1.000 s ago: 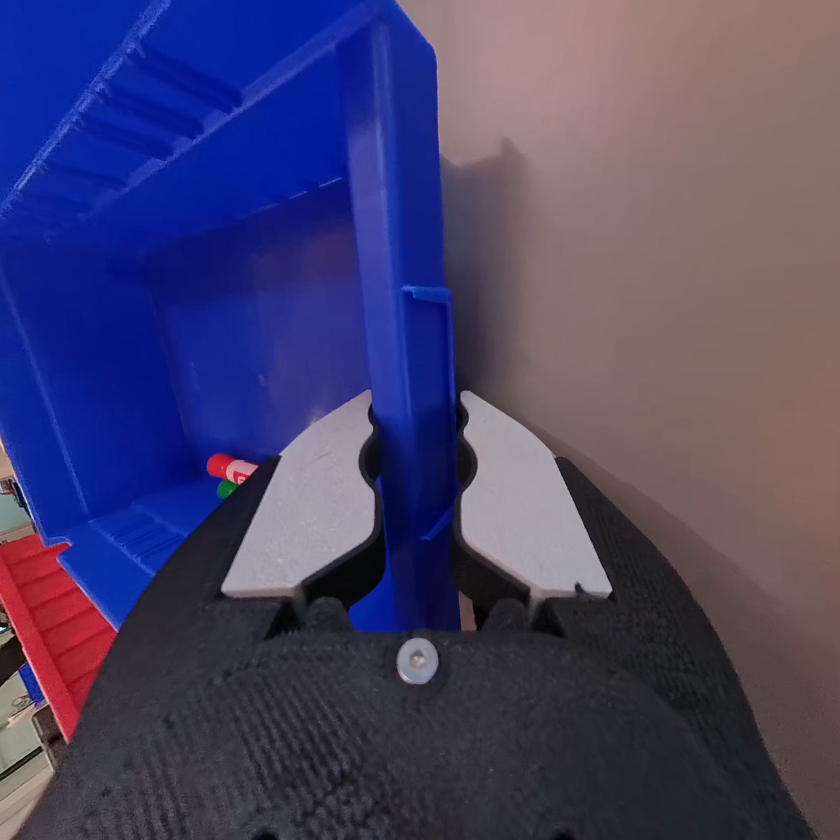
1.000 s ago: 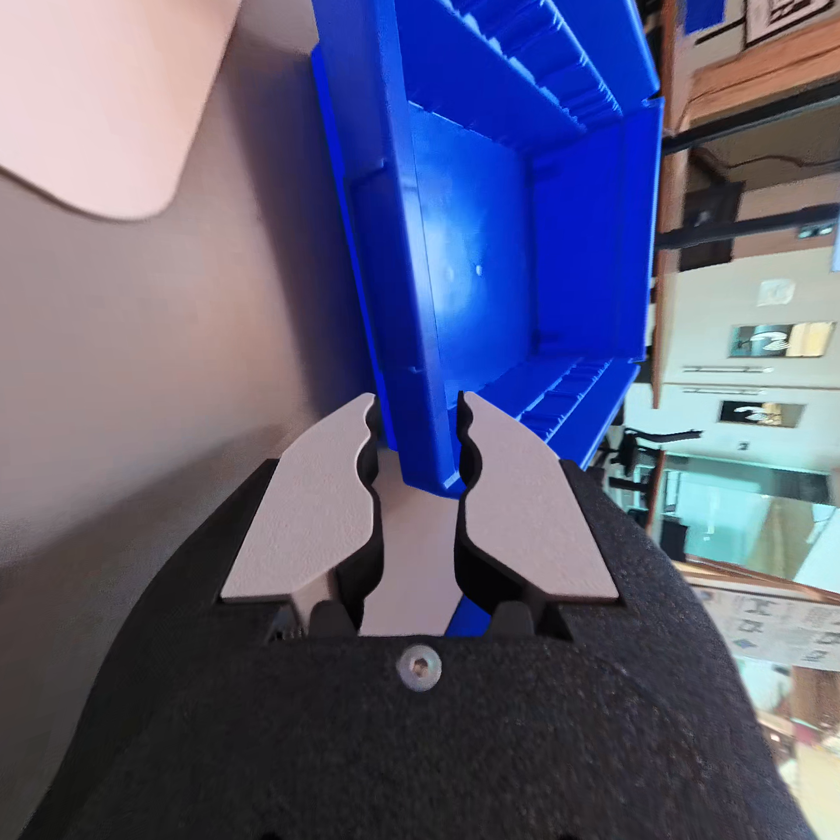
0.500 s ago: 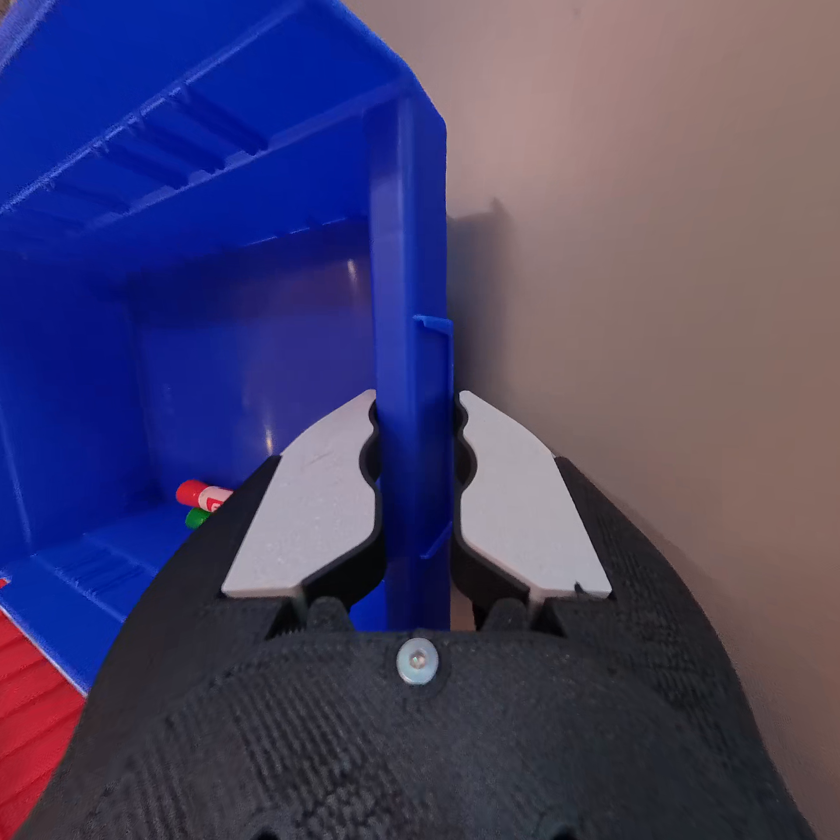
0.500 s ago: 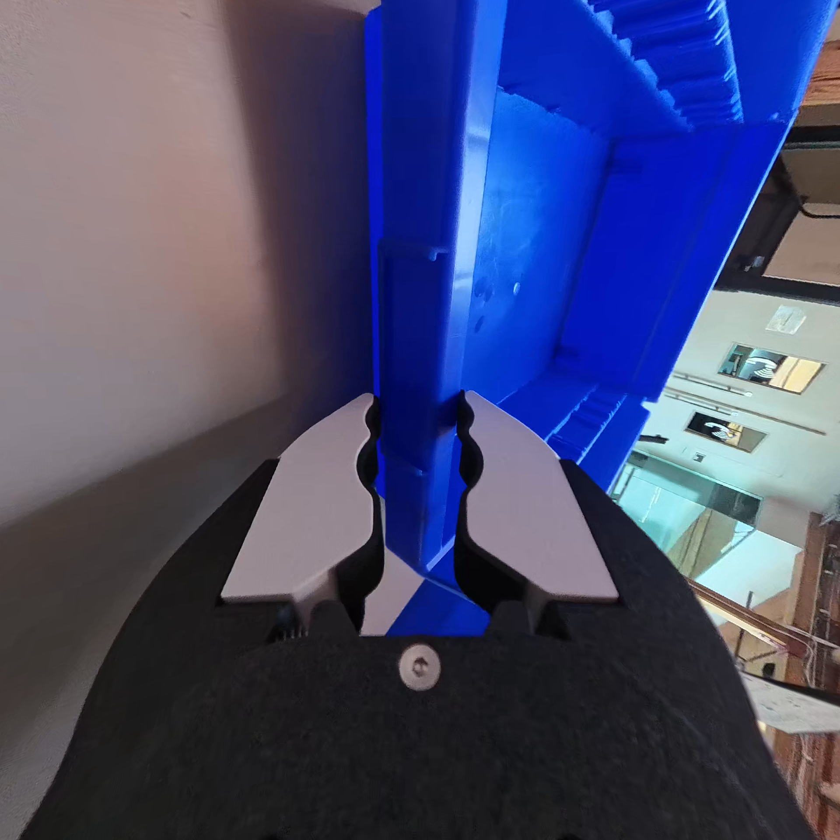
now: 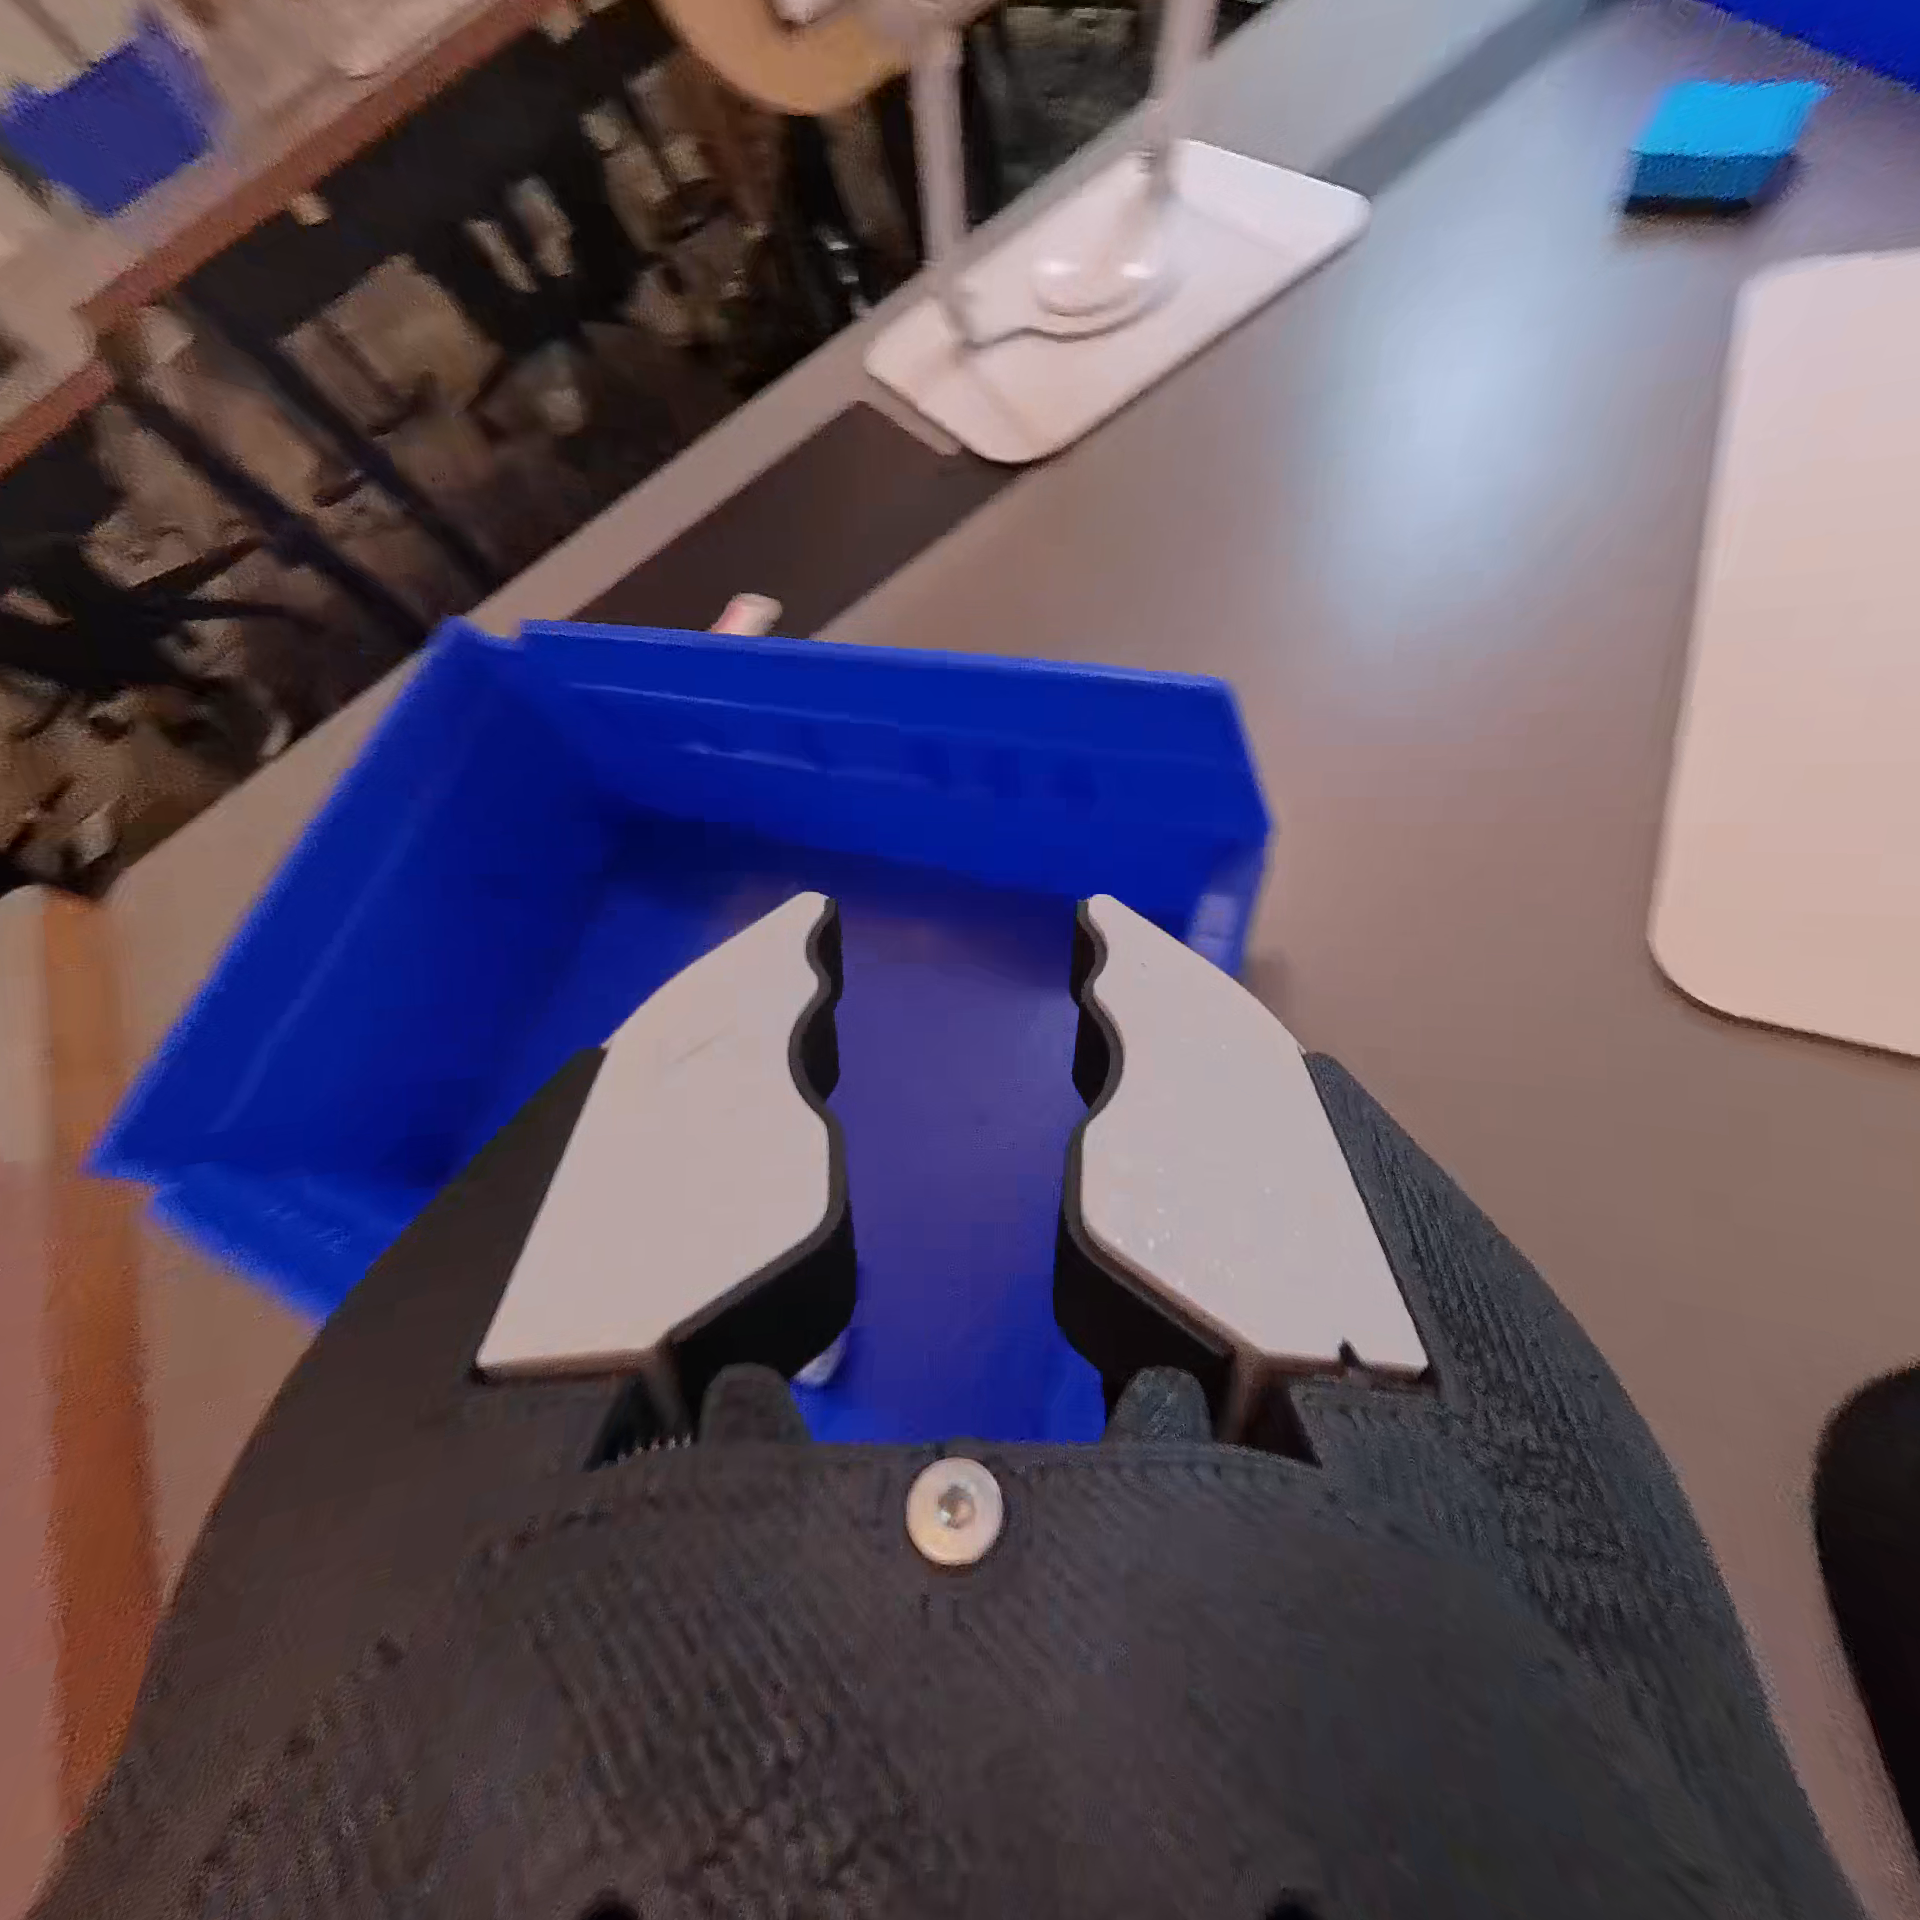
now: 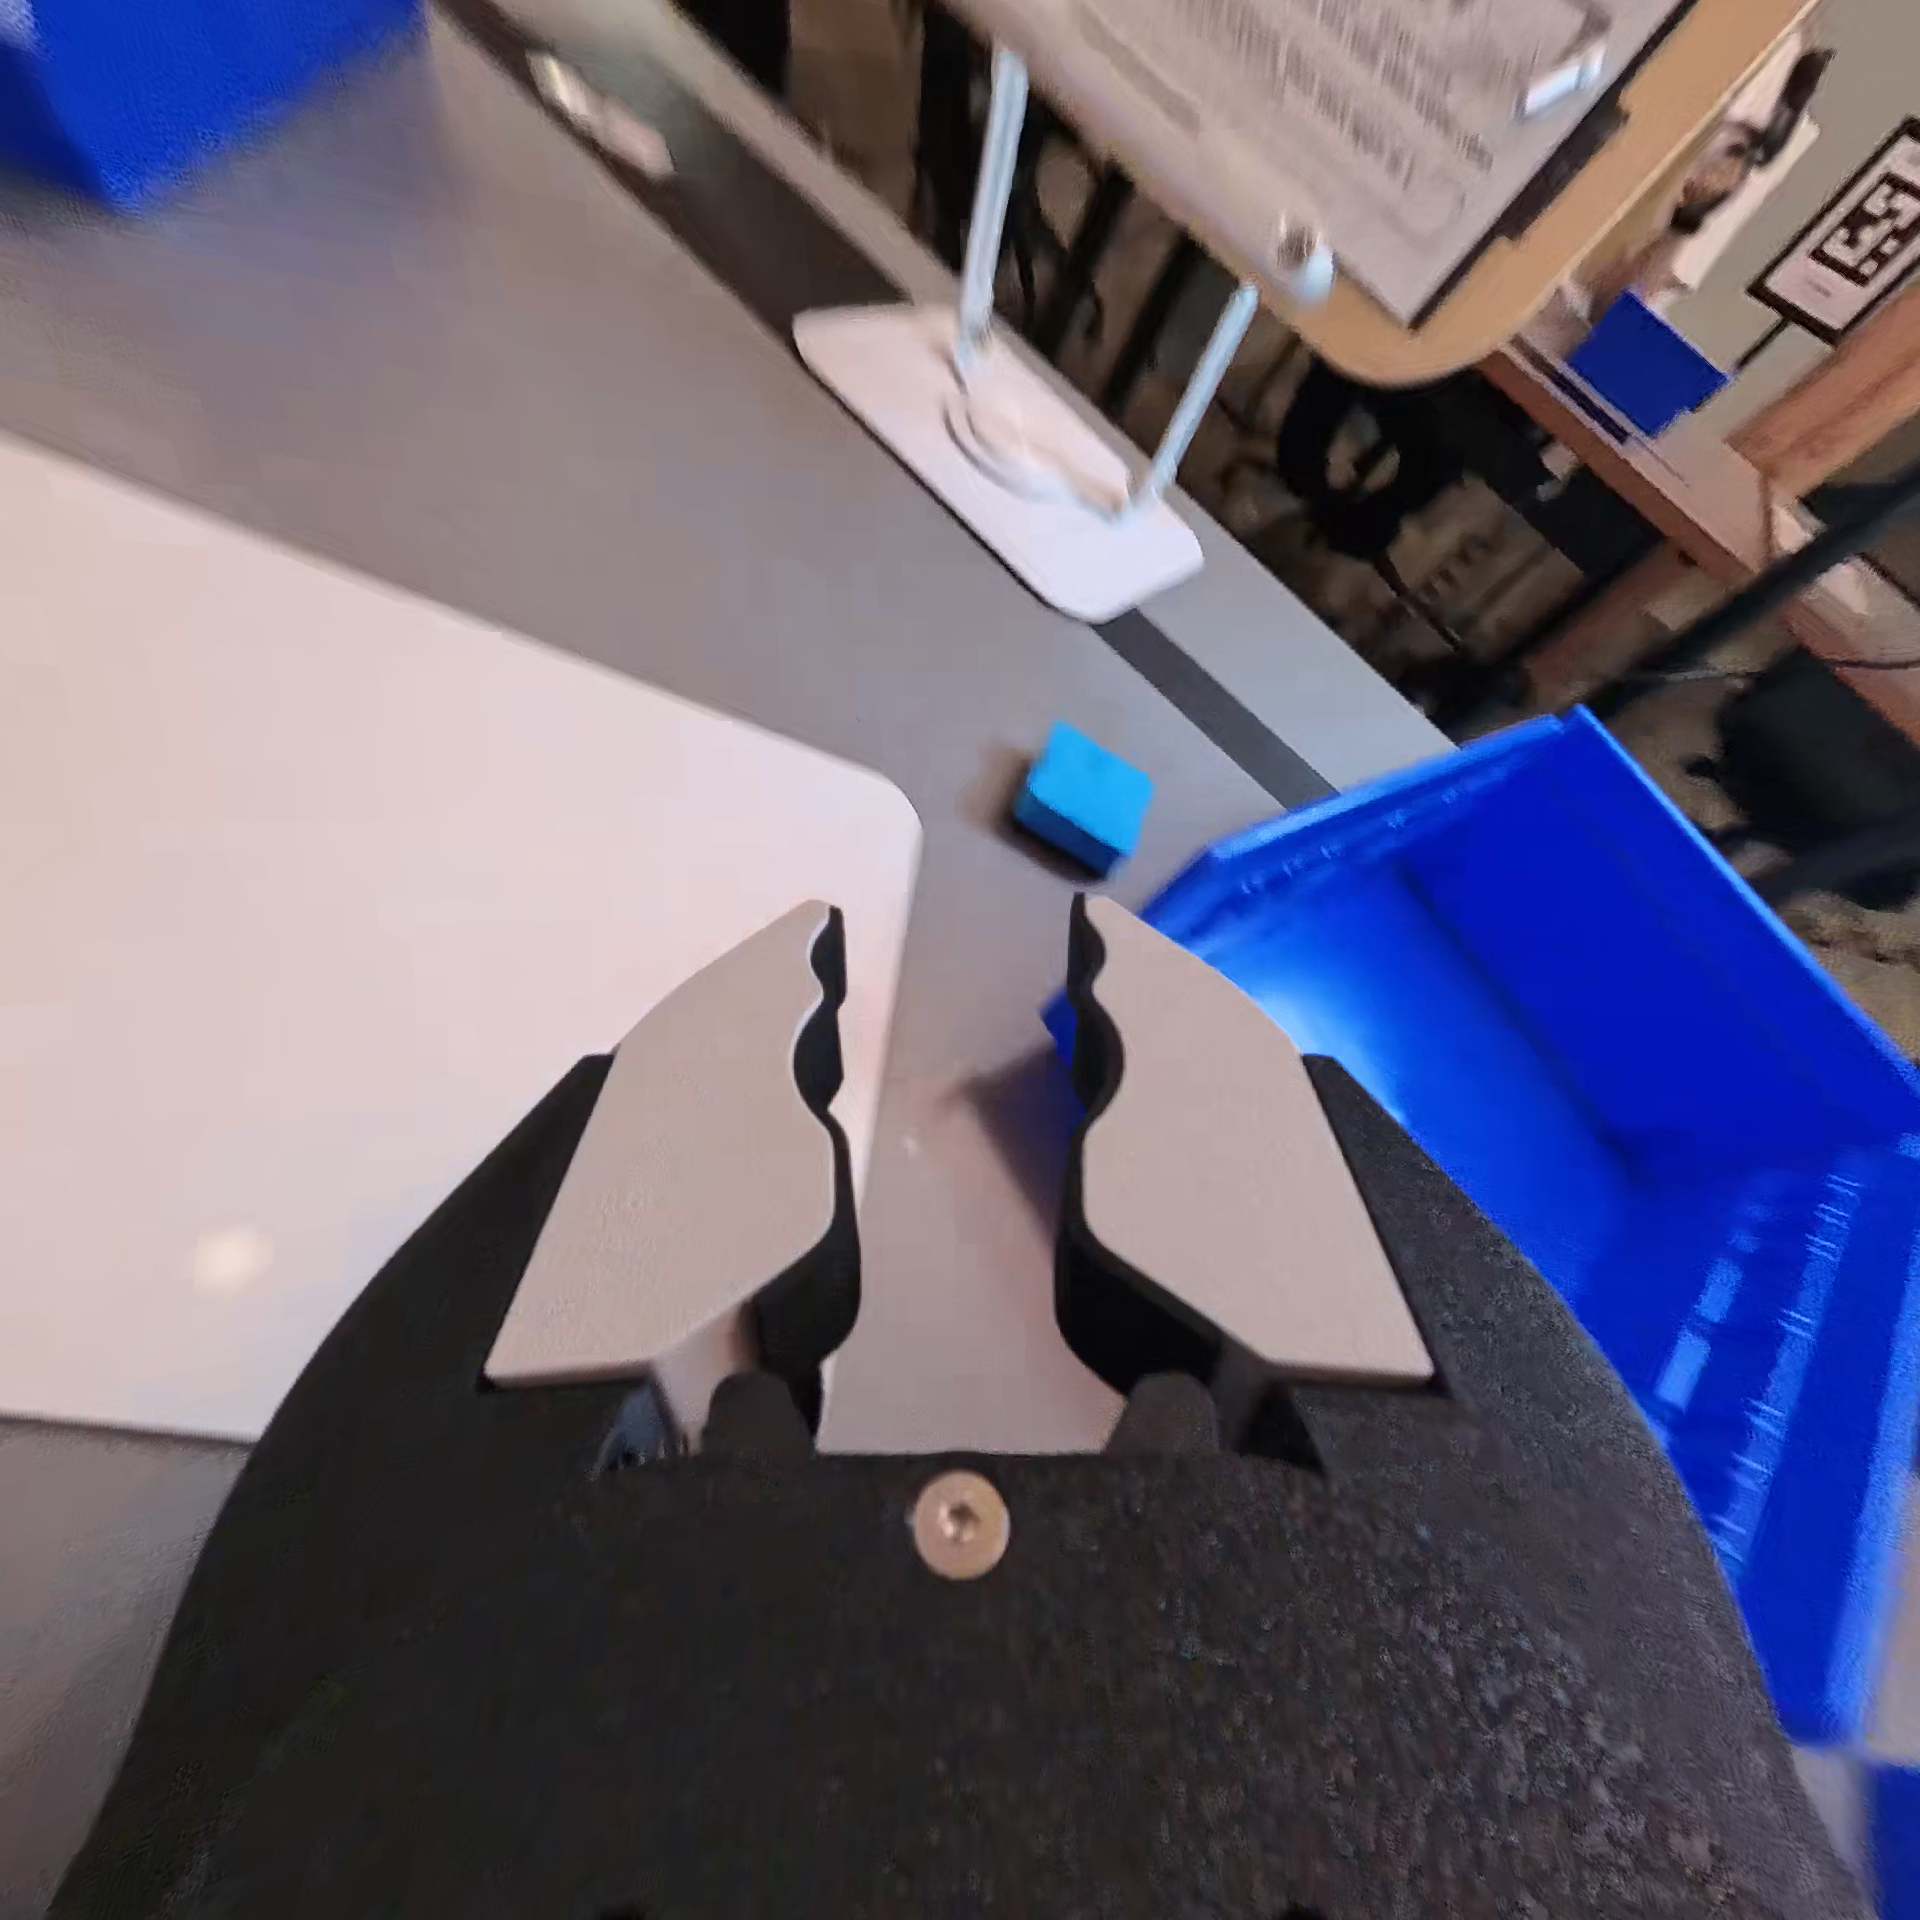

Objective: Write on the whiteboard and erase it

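Observation:
The white whiteboard (image 6: 416,831) lies flat on the grey table (image 6: 644,499); in the left wrist view it (image 5: 1818,623) is at the right. A small blue eraser (image 6: 1086,805) sits just past its corner, and shows far right in the left wrist view (image 5: 1714,145). My left gripper (image 5: 954,914) is open and empty above a blue bin (image 5: 416,935). My right gripper (image 6: 956,914) is open and empty over bare table, between the whiteboard and another blue bin (image 6: 1558,1039). No marker is clearly visible; my left gripper hides much of its bin's floor.
A white stand base (image 6: 997,468) with thin metal legs stands at the table's far edge and holds a board above; it also shows in the left wrist view (image 5: 1122,301). Past the edge are shelves and clutter. The left bin shows blurred at top left (image 6: 156,83). There is about 45 cm between the tips of the two grippers. The right tips stand about 20 cm off the small blue eraser (image 6: 1086,805). It turns up in the left wrist view (image 5: 1765,118) as well.
Both grippers were shut on blue bin walls, held tilted. Now both have let go and opened. The bins rest on the table and both grippers have pulled back above them.

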